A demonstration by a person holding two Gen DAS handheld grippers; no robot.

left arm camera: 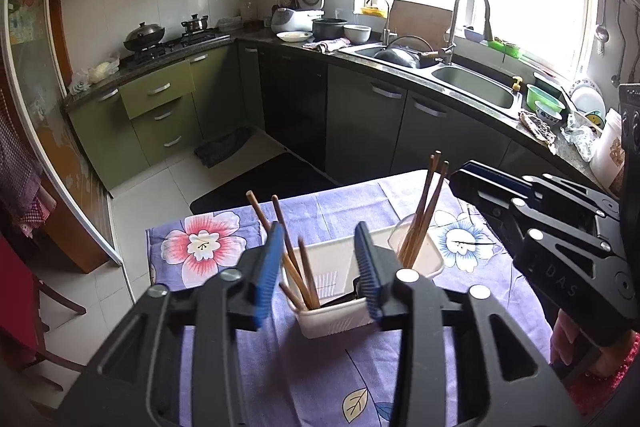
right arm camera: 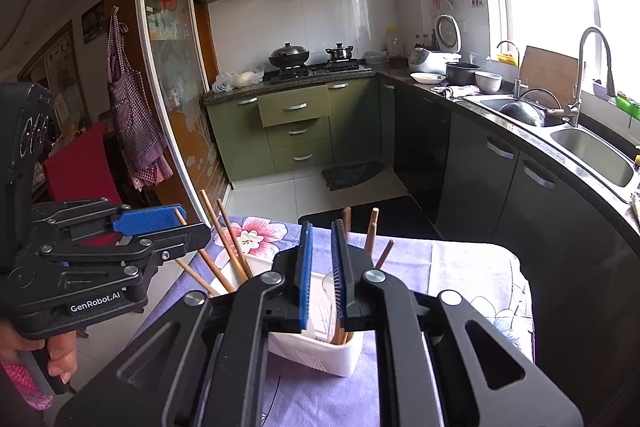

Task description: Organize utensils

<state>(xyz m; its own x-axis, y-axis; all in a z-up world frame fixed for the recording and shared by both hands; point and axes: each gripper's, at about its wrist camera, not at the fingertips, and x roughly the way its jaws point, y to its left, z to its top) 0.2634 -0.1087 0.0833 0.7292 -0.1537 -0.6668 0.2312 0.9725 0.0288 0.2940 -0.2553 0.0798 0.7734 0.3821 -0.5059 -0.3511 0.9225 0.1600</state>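
Note:
A white utensil holder (left arm camera: 340,319) stands on the table with the purple floral cloth (left arm camera: 208,243). Several wooden chopsticks (left arm camera: 296,267) lean in its left compartment; others (left arm camera: 424,211) stand in its far right compartment. My left gripper (left arm camera: 320,259) is open, empty, its fingers either side of the left chopsticks above the holder. My right gripper (right arm camera: 322,267) hovers over the holder (right arm camera: 320,351) with its jaws nearly together and a narrow gap, nothing between them. The right gripper shows in the left view (left arm camera: 532,211), the left in the right view (right arm camera: 100,251).
Dark kitchen cabinets and a counter with a double sink (left arm camera: 472,87) run behind and to the right of the table. A stove with pots (right arm camera: 312,63) is at the far wall. A red chair (right arm camera: 76,163) stands at the left. A dark mat (left arm camera: 260,187) lies on the floor.

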